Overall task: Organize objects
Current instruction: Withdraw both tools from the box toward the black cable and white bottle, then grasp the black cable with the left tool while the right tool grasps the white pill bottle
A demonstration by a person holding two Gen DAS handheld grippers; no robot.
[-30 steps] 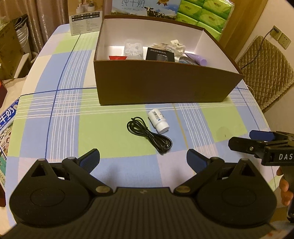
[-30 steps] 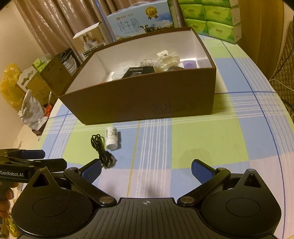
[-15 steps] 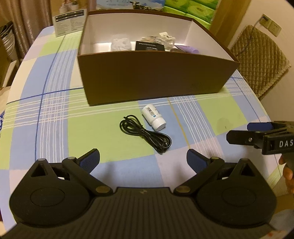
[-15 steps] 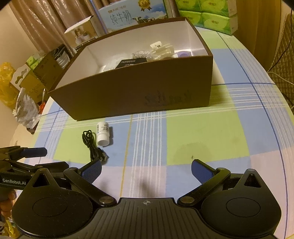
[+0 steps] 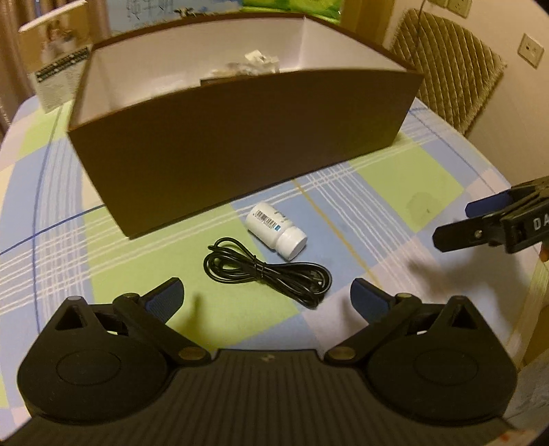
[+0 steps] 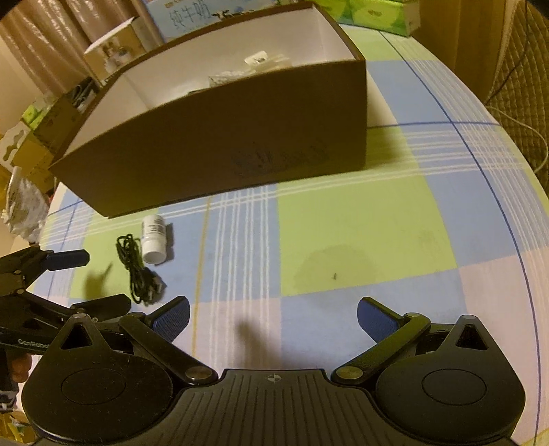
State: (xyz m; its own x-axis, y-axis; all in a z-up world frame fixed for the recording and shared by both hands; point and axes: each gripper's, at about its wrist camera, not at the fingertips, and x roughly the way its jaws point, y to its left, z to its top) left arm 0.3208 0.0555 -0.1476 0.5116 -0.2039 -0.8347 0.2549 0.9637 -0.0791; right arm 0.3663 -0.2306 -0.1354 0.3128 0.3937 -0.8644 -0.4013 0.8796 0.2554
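Note:
A white pill bottle (image 5: 277,229) (image 6: 154,238) lies on its side on the checked tablecloth, just in front of a brown cardboard box (image 5: 240,137) (image 6: 219,151). A coiled black cable (image 5: 267,272) (image 6: 139,271) lies beside the bottle, nearer to me. My left gripper (image 5: 267,296) is open, low over the cloth, with the cable just ahead of its fingers. My right gripper (image 6: 273,314) is open over bare cloth, to the right of both things. Several small items sit inside the box, partly hidden by its front wall.
Behind the box stand a milk carton case (image 6: 192,13), green tissue packs (image 6: 374,13) and a small white carton (image 5: 58,72). A quilted chair (image 5: 449,68) stands past the table's right edge. Cluttered boxes and bags (image 6: 24,161) lie to the left, off the table.
Both grippers have dropped lower and moved forward towards the box; the bottle and cable now look larger and closer to my left gripper. Both grippers stay open.

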